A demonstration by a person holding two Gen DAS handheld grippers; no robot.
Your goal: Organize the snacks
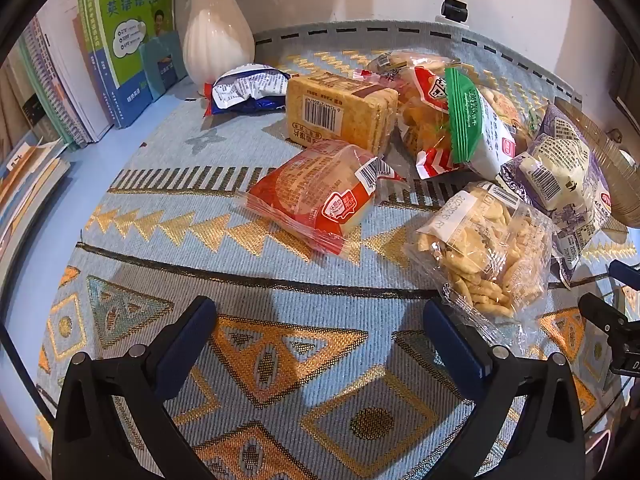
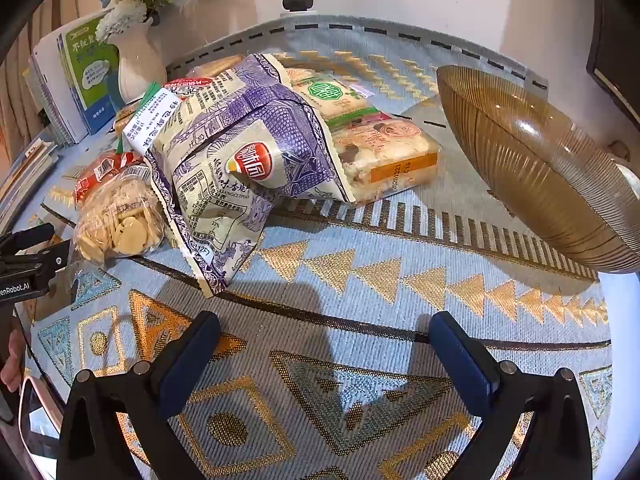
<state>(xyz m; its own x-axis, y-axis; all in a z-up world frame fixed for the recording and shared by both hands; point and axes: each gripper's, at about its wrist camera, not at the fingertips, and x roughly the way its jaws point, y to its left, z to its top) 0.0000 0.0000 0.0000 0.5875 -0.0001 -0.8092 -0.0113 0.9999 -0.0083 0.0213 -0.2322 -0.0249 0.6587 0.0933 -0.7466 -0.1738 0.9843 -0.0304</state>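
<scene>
Snack packs lie in a heap on a patterned cloth. In the left wrist view a red-wrapped pack (image 1: 320, 196) lies nearest, with a clear bag of crackers (image 1: 484, 252) to its right, a yellow cracker block (image 1: 340, 110) behind, and a blue-white pack (image 1: 248, 88) by the vase. My left gripper (image 1: 320, 320) hovers open over bare cloth, short of them. In the right wrist view a purple-and-cream bag (image 2: 236, 160) tops the heap, beside an orange-edged pack (image 2: 388, 152) and the clear cracker bag (image 2: 120, 220). My right gripper (image 2: 324, 332) is open and holds nothing.
An amber ribbed glass bowl (image 2: 540, 160) stands at the right on the cloth. A white vase (image 1: 216, 28) with flowers and upright books (image 1: 120, 40) line the back left. The other gripper's black body (image 2: 24, 264) shows at the left edge, with a hand (image 2: 12, 364) below it.
</scene>
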